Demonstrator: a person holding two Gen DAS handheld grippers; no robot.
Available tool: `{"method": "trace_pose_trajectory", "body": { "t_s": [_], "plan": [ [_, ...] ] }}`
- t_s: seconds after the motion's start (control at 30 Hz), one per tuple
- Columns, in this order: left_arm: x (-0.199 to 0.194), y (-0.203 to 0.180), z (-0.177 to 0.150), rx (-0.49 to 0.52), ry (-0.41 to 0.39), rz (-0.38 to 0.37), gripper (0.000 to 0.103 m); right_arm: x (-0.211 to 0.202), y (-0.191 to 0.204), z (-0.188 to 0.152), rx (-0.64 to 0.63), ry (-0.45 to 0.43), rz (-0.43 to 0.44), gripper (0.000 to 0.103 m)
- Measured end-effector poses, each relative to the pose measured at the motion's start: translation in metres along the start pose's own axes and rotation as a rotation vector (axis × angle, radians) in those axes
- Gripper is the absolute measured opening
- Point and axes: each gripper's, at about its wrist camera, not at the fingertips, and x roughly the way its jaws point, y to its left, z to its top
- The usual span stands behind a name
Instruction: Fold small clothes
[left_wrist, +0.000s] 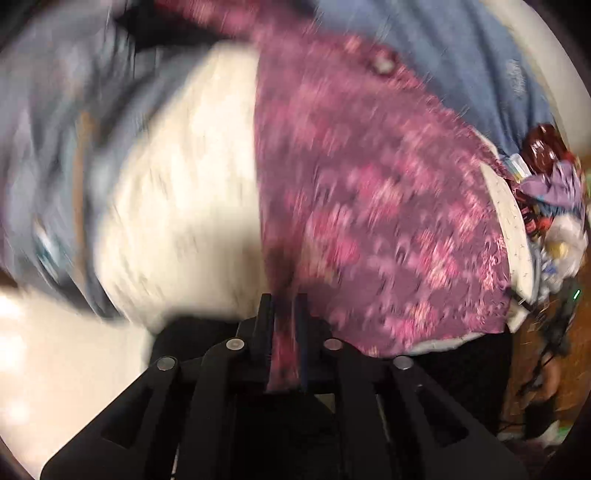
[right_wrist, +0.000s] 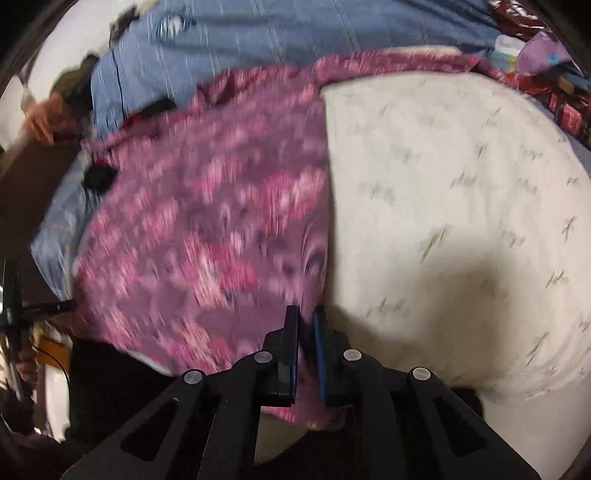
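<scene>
A purple-pink flowered garment (left_wrist: 369, 206) lies spread on a white patterned surface (left_wrist: 184, 206). My left gripper (left_wrist: 283, 306) is shut on its near edge, with cloth pinched between the black fingers. In the right wrist view the same garment (right_wrist: 207, 221) covers the left half of the white surface (right_wrist: 461, 206). My right gripper (right_wrist: 306, 321) is shut on the garment's near right corner, and cloth hangs below the fingers. Both views are blurred by motion.
Blue denim clothing (left_wrist: 443, 48) lies beyond the garment, also in the right wrist view (right_wrist: 280, 40). A heap of mixed clothes (left_wrist: 550, 192) sits at the surface's far end. A hand (right_wrist: 42, 118) and dark gear are at the left.
</scene>
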Motion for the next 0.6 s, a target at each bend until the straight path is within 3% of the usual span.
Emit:
{"method": "trace_pose_trajectory", "body": {
  "t_s": [0.03, 0.07, 0.1, 0.13, 0.2, 0.4, 0.57, 0.6],
  "plan": [
    [-0.006, -0.006, 0.007, 0.026, -0.033, 0.017, 0.040, -0.007, -0.005, 0.010, 0.012, -0.035, 0.003, 0.015],
    [-0.014, -0.015, 0.018, 0.059, -0.077, 0.040, 0.053, -0.014, -0.013, 0.023, 0.032, -0.077, -0.005, 0.018],
    [-0.015, -0.025, 0.033, 0.087, -0.123, 0.066, 0.074, -0.019, -0.021, 0.035, 0.055, -0.111, -0.016, 0.027],
    [-0.015, -0.034, 0.045, 0.108, -0.161, 0.088, 0.082, -0.022, -0.032, 0.052, 0.087, -0.148, -0.028, 0.033],
    [-0.006, -0.056, 0.075, 0.144, -0.200, 0.093, 0.082, -0.028, -0.058, 0.083, 0.162, -0.227, -0.059, 0.034],
    [0.068, -0.116, 0.165, 0.147, -0.174, 0.055, 0.082, -0.016, -0.163, 0.175, 0.454, -0.358, -0.151, 0.041],
    [0.122, -0.148, 0.208, 0.110, -0.116, 0.001, 0.082, 0.028, -0.227, 0.232, 0.669, -0.407, -0.025, 0.043],
    [0.132, -0.153, 0.214, 0.103, -0.100, -0.013, 0.082, 0.034, -0.233, 0.240, 0.685, -0.416, -0.025, 0.047]
  ]
}}
